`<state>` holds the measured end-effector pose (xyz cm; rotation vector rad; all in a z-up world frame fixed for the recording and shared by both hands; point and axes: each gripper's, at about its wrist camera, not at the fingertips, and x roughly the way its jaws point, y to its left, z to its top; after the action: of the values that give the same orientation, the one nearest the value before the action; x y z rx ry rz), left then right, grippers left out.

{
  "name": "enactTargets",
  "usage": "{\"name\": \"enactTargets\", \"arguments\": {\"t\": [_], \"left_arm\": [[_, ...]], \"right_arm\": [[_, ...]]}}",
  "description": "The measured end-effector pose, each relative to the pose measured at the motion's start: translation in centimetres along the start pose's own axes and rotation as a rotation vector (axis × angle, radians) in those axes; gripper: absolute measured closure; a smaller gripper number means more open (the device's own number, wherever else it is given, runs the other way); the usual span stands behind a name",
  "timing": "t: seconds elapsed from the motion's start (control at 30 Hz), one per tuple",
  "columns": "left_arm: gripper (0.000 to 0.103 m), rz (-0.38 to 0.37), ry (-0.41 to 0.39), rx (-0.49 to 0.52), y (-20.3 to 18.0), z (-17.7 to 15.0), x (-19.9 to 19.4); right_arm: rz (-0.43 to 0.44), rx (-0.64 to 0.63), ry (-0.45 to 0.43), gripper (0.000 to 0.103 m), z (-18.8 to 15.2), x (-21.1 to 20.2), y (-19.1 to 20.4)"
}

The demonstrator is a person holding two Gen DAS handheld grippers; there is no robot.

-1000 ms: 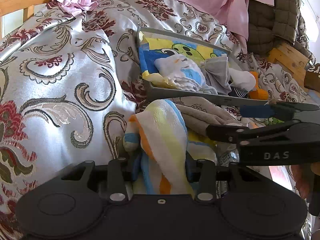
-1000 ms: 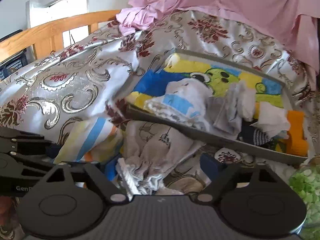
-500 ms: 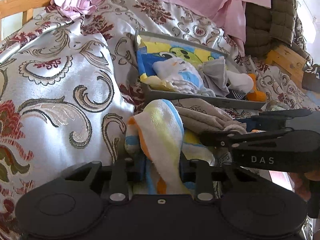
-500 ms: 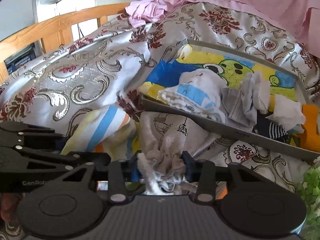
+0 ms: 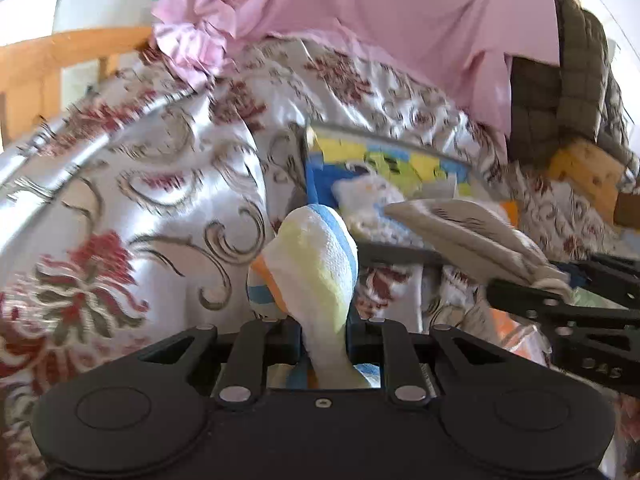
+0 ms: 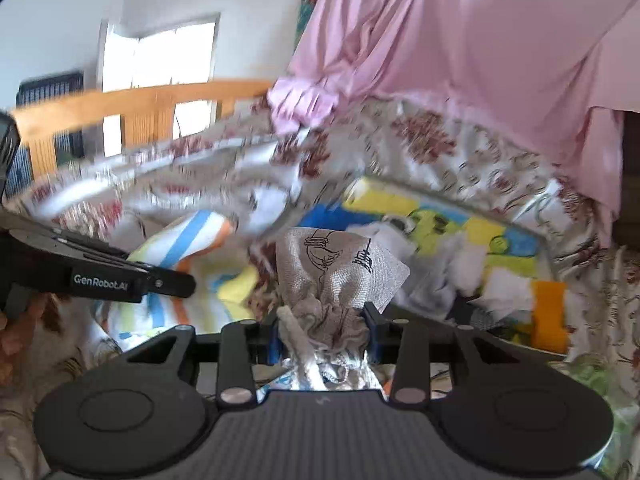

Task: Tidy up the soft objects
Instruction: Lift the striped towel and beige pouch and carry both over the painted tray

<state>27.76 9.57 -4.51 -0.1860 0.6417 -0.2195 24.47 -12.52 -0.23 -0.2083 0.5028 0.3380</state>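
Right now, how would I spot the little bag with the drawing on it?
Look at the flowery bedspread with the grey tray on it. Just in front of the tray, the right gripper pinches the bunched neck of a small beige cloth bag. It has black line drawings, unlike the striped towel beside it.

Ahead of me, the bright window point(image 6: 160, 60) sits in a white wall point(image 6: 72, 8) behind the wooden bed rail point(image 6: 132, 104).

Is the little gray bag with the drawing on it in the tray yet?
Not yet. The gray bag is pinched at its gathered neck by the right gripper, held up in front of the tray.
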Motion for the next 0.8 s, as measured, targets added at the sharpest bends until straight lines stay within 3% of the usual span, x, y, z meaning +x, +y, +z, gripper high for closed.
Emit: {"name": "enactTargets", "arguments": {"t": [0.3, 0.43, 0.57, 0.8], "left_arm": [[0.083, 0.037, -0.093, 0.016, -4.0, 0.7, -5.7], [0.083, 0.008, -0.149, 0.038, -6.6, 2.3, -7.1], [0.083, -0.013, -0.166, -0.018, -8.6, 4.9, -6.6], [0.083, 0.006, -0.206, 0.028, -12.2, 9.8, -2.9]], "right_arm": [[-0.061, 0.129, -0.136, 0.06, -0.3, -7.9, -4.5], [-0.092, 0.165, -0.179, 0.06, -0.8, -10.5, -6.4], [-0.126, 0.21, -0.201, 0.06, -0.7, -11.2, -8.8], [-0.173, 0.195, -0.242, 0.06, 1.6, -8.3, -12.5]]}}
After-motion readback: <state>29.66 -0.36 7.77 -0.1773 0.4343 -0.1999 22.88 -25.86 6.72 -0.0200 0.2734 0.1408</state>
